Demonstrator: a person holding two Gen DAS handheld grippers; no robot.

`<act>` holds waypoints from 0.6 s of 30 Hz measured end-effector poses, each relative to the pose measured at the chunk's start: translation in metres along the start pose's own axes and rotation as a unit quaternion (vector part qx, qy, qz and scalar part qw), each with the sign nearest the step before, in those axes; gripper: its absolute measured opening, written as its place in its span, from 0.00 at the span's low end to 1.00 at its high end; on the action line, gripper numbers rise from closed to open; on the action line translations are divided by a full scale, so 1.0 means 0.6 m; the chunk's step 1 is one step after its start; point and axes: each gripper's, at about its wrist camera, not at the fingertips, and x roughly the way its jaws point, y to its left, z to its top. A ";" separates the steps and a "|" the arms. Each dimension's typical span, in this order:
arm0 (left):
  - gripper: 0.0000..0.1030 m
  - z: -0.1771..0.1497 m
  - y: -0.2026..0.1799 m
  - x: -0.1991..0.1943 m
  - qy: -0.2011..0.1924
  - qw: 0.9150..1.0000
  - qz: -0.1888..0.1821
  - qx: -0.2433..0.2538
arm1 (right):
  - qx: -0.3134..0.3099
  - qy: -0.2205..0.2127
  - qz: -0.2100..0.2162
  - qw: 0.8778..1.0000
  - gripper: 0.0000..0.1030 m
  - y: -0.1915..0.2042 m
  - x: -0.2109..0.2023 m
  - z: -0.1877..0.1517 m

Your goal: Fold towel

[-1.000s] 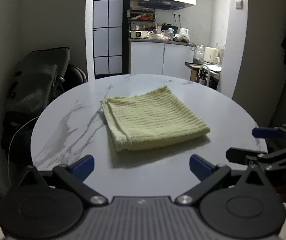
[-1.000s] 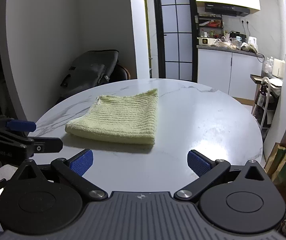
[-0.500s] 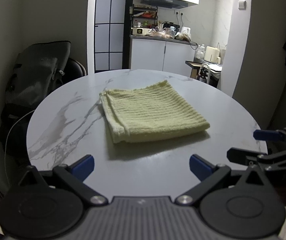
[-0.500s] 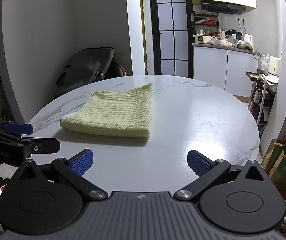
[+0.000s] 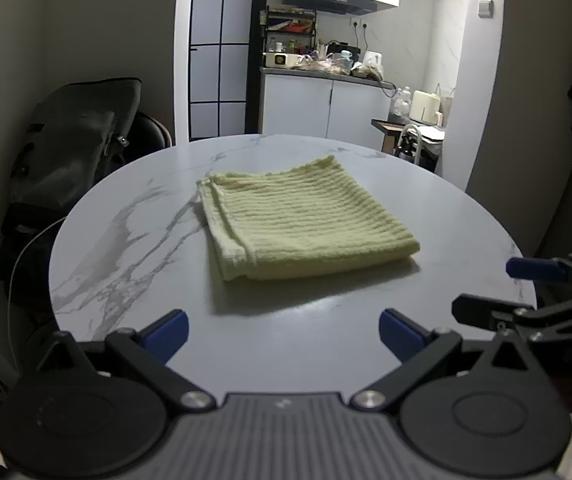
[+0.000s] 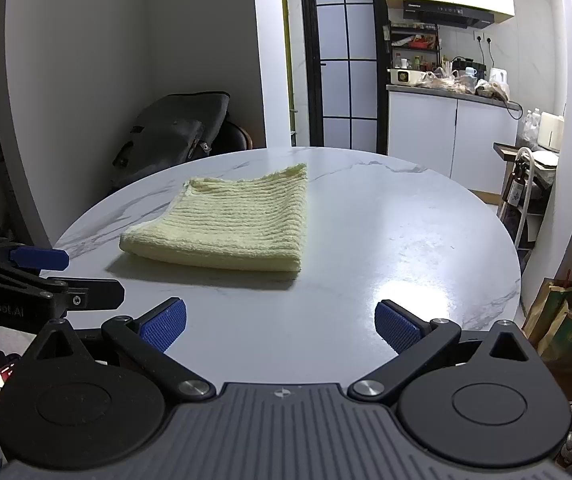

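Observation:
A pale yellow ribbed towel [image 5: 302, 222] lies folded in a neat square on the round white marble table [image 5: 134, 248]; it also shows in the right wrist view [image 6: 230, 226]. My left gripper [image 5: 284, 336] is open and empty at the table's near edge, short of the towel. My right gripper [image 6: 280, 328] is open and empty, also at the near edge, to the towel's right. Each gripper shows in the other's view: the right one [image 5: 526, 284] and the left one [image 6: 54, 276].
A dark bag on a chair [image 5: 82, 140] stands behind the table at the left. A kitchen counter with white cabinets [image 5: 326, 100] is at the back. A small cart [image 6: 530, 184] and paper bags [image 6: 562, 316] stand to the right of the table.
Both grippers have drawn back and risen slightly from the table, staying open. The towel has not moved.

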 end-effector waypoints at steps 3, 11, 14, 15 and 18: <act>1.00 -0.002 0.001 0.002 0.001 1.000 0.001 -0.004 | -0.003 0.004 0.000 1.000 1.00 0.001 0.003 0.001; 1.00 -0.001 0.010 0.004 0.003 1.000 0.003 -0.005 | -0.004 0.008 0.005 1.000 1.00 0.005 0.010 0.005; 1.00 0.000 0.013 0.005 0.003 1.000 0.002 -0.005 | -0.005 0.009 0.008 1.000 1.00 0.008 0.012 0.007; 1.00 0.000 0.013 0.006 0.003 1.000 0.001 -0.005 | -0.006 0.010 0.008 1.000 1.00 0.009 0.013 0.007; 1.00 0.001 0.014 0.008 0.004 1.000 -0.002 -0.006 | -0.008 0.012 0.006 1.000 1.00 0.009 0.015 0.007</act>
